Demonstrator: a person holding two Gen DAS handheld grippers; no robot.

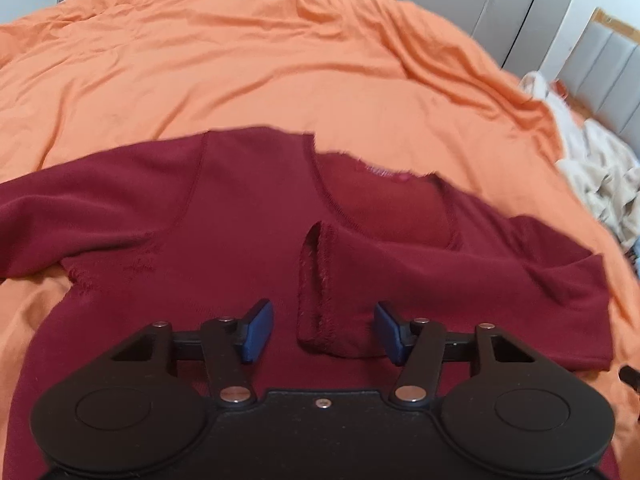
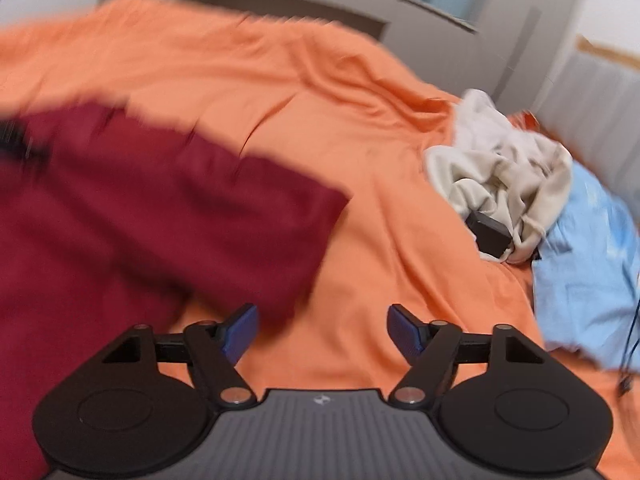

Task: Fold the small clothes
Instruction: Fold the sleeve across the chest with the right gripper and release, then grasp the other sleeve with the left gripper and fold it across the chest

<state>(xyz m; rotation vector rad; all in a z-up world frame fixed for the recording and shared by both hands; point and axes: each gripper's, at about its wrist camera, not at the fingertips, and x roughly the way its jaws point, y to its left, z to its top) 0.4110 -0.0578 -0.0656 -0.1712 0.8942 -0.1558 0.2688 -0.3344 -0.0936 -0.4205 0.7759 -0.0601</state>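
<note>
Left wrist view: the left tool (image 1: 324, 336) hangs spread and empty above the maroon top (image 1: 240, 216), which lies flat on the orange bed cover (image 1: 280, 64). One sleeve cuff (image 1: 316, 288) is folded in over the body, directly between the blue pads (image 1: 256, 334). Risk: closing here may pinch cuff and body layer together, dragging the whole garment and undoing the fold.

Right wrist view: the right tool (image 2: 322, 334) is also spread, holding nothing, beside the top's blurred edge. Risk: the cream garment pile (image 2: 508, 176) and light blue cloth (image 2: 584, 272) lie near; a wide sweep could snag them.
</note>
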